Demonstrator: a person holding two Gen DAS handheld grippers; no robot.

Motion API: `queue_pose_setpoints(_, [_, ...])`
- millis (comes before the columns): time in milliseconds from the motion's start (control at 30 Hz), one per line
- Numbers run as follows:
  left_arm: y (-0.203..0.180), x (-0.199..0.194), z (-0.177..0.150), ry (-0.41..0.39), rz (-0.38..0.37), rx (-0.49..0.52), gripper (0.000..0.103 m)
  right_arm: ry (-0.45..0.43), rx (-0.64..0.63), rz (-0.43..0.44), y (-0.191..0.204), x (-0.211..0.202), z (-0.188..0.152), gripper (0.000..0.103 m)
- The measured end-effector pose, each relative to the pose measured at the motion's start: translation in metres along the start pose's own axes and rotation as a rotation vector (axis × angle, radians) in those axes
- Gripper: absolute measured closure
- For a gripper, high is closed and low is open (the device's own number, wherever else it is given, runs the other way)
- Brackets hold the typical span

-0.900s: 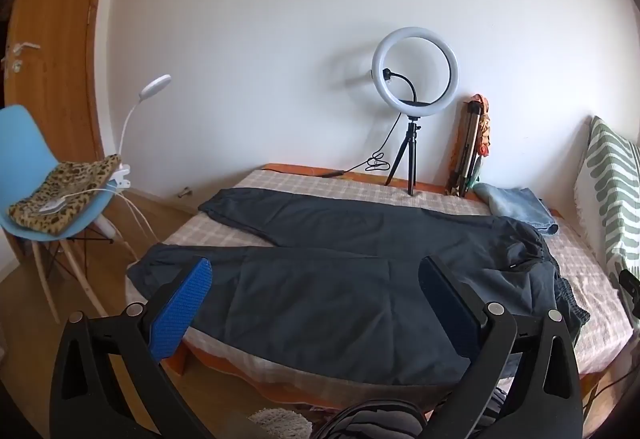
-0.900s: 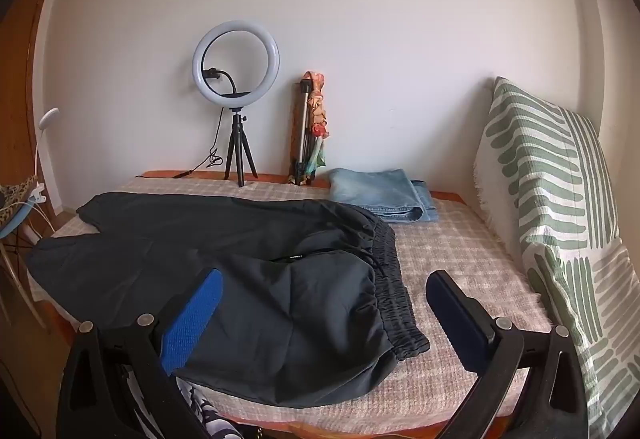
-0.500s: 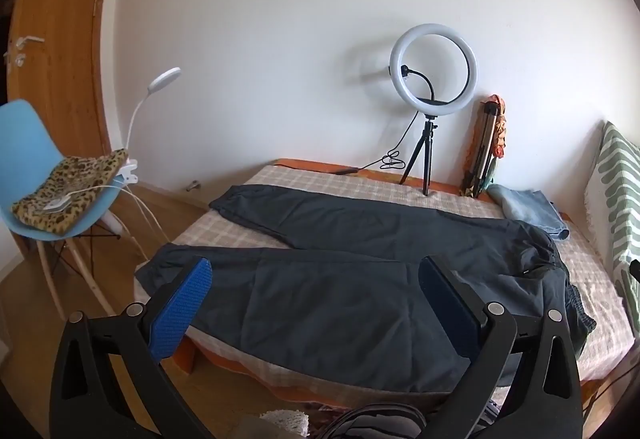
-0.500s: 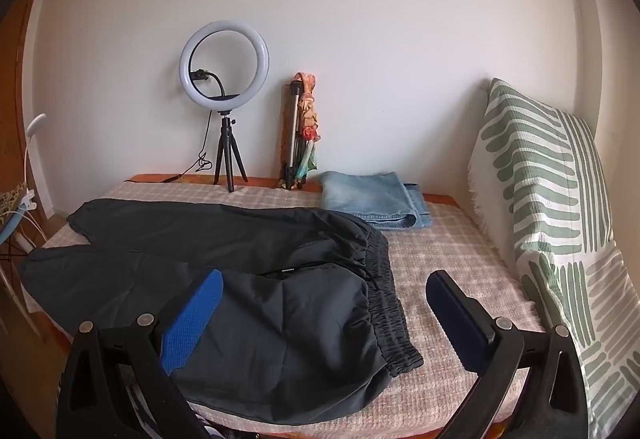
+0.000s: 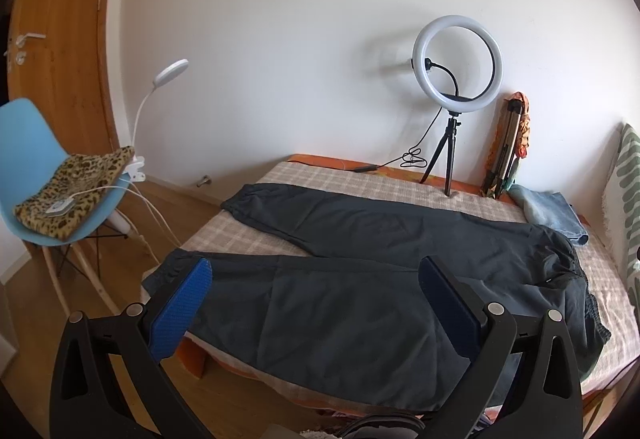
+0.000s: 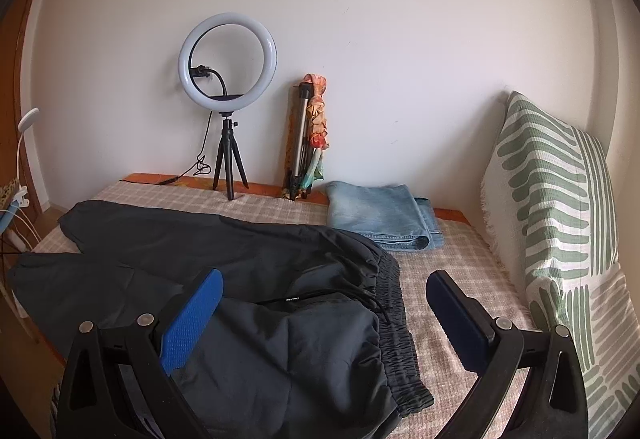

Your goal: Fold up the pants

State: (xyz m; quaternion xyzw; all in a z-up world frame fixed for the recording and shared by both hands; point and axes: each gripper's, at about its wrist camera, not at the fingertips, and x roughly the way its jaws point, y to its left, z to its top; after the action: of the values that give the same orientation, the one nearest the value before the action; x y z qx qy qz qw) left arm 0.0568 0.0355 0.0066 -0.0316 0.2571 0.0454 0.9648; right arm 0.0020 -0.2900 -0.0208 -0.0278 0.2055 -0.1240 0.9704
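Dark grey pants (image 5: 360,279) lie spread flat on the checked bed (image 5: 320,179), legs apart and pointing left, elastic waistband at the right (image 6: 396,323). My left gripper (image 5: 316,291) is open and empty, held above the near leg, apart from the cloth. My right gripper (image 6: 324,303) is open and empty, held above the waistband end of the pants (image 6: 260,299).
A ring light on a tripod (image 5: 456,87) and a folded tripod (image 5: 508,143) stand at the bed's far edge. Folded jeans (image 6: 380,215) lie beside them. A striped pillow (image 6: 560,219) leans at the right. A blue chair (image 5: 44,175) with a leopard cloth stands left.
Both views have swung left a little: the ring light and jeans now sit further right in the left view. Pants lie unchanged. Both grippers stay open.
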Motion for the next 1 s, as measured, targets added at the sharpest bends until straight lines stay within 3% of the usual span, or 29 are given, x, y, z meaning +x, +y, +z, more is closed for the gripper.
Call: queue_pose_setpoints(1000, [-0.017,0.000,-0.002,-0.002,-0.003,0.050,0.000,0.017,-0.008,0.026,0.005,-0.009,0.007,0.000])
